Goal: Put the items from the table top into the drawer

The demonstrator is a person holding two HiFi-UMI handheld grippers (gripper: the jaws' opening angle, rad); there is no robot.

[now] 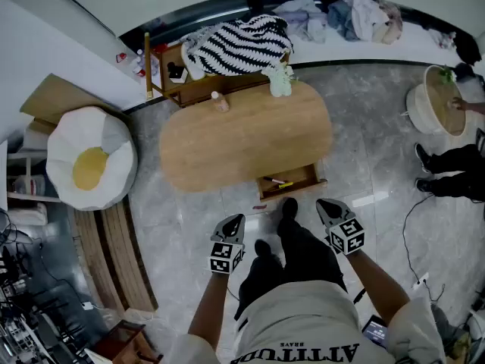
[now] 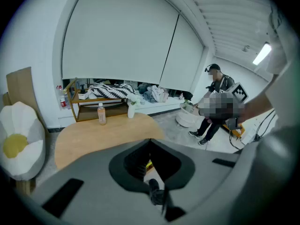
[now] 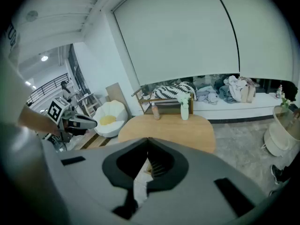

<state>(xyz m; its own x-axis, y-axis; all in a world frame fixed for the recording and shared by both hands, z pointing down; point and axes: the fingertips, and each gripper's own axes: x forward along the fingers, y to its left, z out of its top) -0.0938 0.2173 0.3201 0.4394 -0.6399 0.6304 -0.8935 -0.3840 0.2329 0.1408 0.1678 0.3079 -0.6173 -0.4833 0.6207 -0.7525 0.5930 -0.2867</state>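
An oval wooden table bears a pink bottle and a white vase with flowers at its far edge. Its drawer stands open at the near side, with small pink and yellow items inside. My left gripper and right gripper hang over the floor on either side of my legs, short of the drawer, both shut and empty. The left gripper view shows the left gripper with jaws meeting, the bottle and vase beyond. In the right gripper view the right gripper points at the table.
A white and yellow egg-shaped beanbag sits left of the table. Behind it stands a wooden shelf with a striped blanket. A round basket and another person's legs are at the right. My shoes stand before the drawer.
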